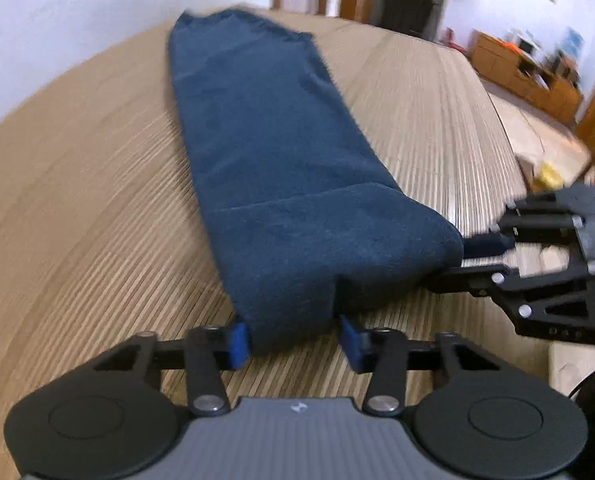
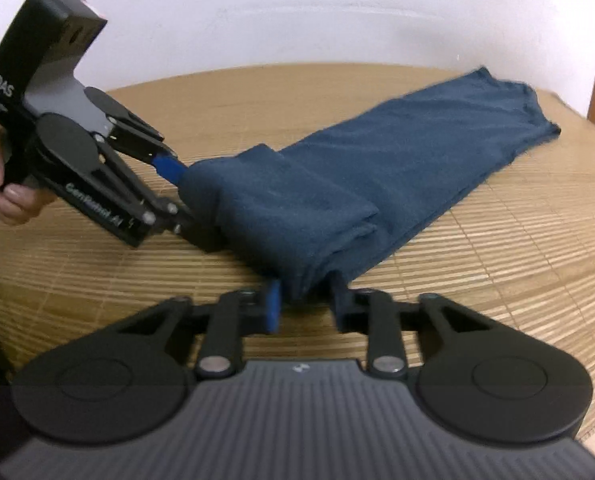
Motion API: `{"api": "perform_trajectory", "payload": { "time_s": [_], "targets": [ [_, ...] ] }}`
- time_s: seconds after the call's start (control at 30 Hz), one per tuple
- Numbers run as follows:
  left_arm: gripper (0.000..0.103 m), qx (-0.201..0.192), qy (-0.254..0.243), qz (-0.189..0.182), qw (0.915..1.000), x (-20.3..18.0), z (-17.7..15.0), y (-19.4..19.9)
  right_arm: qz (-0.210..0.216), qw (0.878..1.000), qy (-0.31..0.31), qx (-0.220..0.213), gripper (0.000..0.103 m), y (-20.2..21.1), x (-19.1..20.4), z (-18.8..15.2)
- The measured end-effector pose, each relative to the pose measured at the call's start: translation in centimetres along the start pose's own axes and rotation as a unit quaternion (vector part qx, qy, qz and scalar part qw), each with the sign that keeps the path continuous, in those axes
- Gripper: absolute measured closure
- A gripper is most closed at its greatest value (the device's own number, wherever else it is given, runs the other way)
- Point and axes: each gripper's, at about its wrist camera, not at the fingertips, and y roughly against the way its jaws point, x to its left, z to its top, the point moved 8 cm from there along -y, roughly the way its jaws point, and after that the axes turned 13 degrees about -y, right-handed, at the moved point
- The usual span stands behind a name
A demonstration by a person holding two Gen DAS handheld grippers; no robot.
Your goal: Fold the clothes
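Observation:
A dark blue garment (image 1: 273, 140) lies folded into a long narrow strip on a woven bamboo mat (image 1: 77, 200). Its thick near end is doubled over. My left gripper (image 1: 295, 342) is shut on one corner of that end, with cloth filling the space between its blue pads. From the right, my right gripper (image 1: 463, 258) bites the neighbouring corner. In the right wrist view the garment (image 2: 417, 152) runs away to the upper right, my right gripper (image 2: 305, 308) pinches the stacked layers, and my left gripper (image 2: 181, 196) clamps the rolled end at left.
The mat (image 2: 497, 260) extends on both sides of the strip. A person's hand (image 2: 5, 196) holds the left gripper's handle. Beyond the mat's right edge are a floor, a wooden cabinet (image 1: 525, 72) and a yellow object (image 1: 547, 174). A white wall lies behind.

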Motion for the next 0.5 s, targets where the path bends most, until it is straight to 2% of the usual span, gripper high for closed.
{"api": "perform_trajectory", "payload": {
  "time_s": [0.13, 0.23, 0.5],
  "targets": [
    [0.064, -0.001, 0.039, -0.012, 0.9992, 1.1, 1.4, 1.3, 0.017, 0.999, -0.042, -0.01, 0.084, 1.2, -0.5, 1.8],
    [0.064, -0.004, 0.04, -0.008, 0.9991, 1.3, 2.5, 1.3, 0.028, 0.997, -0.077, -0.013, 0.084, 1.3, -1.3, 3.0],
    [0.064, -0.026, 0.048, 0.009, 0.9985, 2.8, 6.1, 1.6, 0.028, 0.993, -0.106, -0.045, 0.084, 1.0, -2.8, 6.0]
  ]
}}
